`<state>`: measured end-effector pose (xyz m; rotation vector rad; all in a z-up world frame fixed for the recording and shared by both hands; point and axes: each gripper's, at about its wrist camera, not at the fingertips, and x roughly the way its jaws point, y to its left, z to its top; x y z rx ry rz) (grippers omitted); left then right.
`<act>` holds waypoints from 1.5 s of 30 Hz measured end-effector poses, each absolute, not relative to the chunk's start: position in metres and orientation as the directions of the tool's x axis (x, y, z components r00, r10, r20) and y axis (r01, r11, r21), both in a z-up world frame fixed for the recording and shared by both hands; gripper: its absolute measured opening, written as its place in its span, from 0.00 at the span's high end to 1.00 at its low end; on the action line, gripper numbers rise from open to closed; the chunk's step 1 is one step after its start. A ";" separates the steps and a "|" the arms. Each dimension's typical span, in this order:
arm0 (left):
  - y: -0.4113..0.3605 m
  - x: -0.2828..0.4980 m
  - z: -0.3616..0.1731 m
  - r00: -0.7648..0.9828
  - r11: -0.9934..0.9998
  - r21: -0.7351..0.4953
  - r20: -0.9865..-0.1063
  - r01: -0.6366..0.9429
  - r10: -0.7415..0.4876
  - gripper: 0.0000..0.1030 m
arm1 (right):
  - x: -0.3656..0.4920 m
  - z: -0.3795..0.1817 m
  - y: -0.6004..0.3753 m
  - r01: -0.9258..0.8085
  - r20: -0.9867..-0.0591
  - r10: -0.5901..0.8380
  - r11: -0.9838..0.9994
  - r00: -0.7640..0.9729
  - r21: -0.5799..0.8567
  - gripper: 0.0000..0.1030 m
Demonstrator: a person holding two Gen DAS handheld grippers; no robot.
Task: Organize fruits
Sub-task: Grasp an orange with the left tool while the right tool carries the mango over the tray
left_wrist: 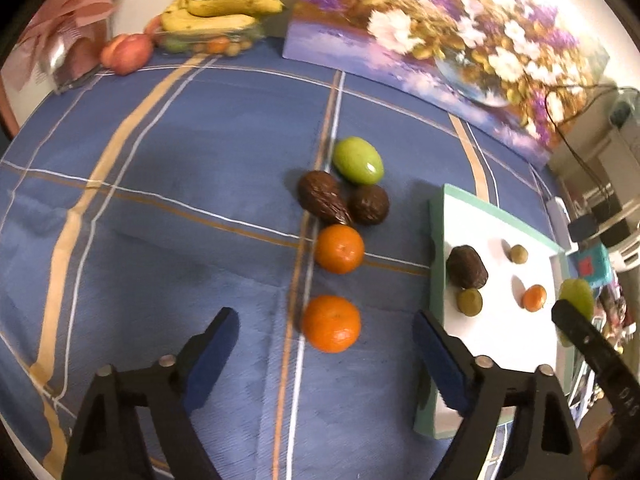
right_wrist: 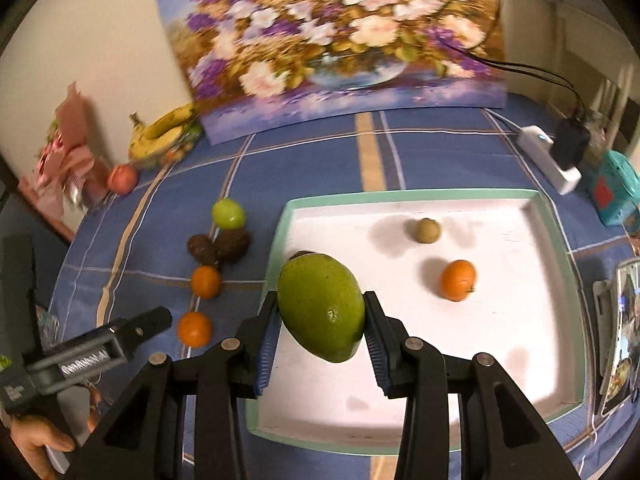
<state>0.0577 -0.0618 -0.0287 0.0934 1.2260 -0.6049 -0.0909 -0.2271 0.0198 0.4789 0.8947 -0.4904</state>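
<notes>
My right gripper [right_wrist: 322, 326] is shut on a green mango [right_wrist: 322, 306] and holds it over the near left part of the white tray [right_wrist: 500, 360]. The tray holds a small orange [right_wrist: 459, 280], a small tan-green fruit [right_wrist: 427, 230] and a brown fruit [left_wrist: 466, 266] mostly hidden behind the mango in the right wrist view. My left gripper [left_wrist: 326, 342] is open, low over the blue cloth, with an orange [left_wrist: 331, 323] between its fingers. Beyond lie another orange [left_wrist: 339, 249], two brown fruits [left_wrist: 323, 197] and a green fruit [left_wrist: 358, 160].
A flower painting [right_wrist: 332, 40] leans against the back wall. Bananas [left_wrist: 218, 10] on a dish and a peach [left_wrist: 126, 54] sit at the far left, next to a pink bag [left_wrist: 68, 44]. A power strip with cables [right_wrist: 550, 158] and a teal box [right_wrist: 614, 188] lie right of the tray.
</notes>
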 end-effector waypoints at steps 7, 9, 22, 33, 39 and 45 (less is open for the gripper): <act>-0.071 0.061 -0.051 0.167 0.850 -0.209 -0.931 0.484 -0.324 0.35 | -0.095 0.016 -0.233 0.596 -0.831 -0.187 0.778 0.524 0.201 0.59; -0.071 0.060 -0.055 0.165 0.851 -0.198 -0.936 0.487 -0.312 0.36 | -0.095 0.014 -0.232 0.597 -0.835 -0.178 0.775 0.520 0.207 0.59; -0.081 0.051 -0.045 0.155 0.821 -0.219 -0.925 0.528 -0.346 0.63 | -0.093 0.010 -0.231 0.595 -0.844 -0.162 0.776 0.512 0.212 0.59; -0.106 0.015 -0.005 0.135 0.722 -0.266 -0.885 0.639 -0.446 0.63 | -0.111 -0.010 -0.255 0.716 -0.902 -0.189 0.677 0.389 0.167 0.59; -0.133 -0.017 -0.005 0.085 0.648 -0.261 -0.888 0.716 -0.452 0.63 | -0.134 -0.016 -0.277 0.787 -0.912 -0.207 0.593 0.355 0.171 0.59; -0.144 -0.033 -0.015 0.054 0.623 -0.241 -0.908 0.744 -0.416 0.63 | -0.137 -0.020 -0.283 0.793 -0.919 -0.198 0.586 0.340 0.168 0.59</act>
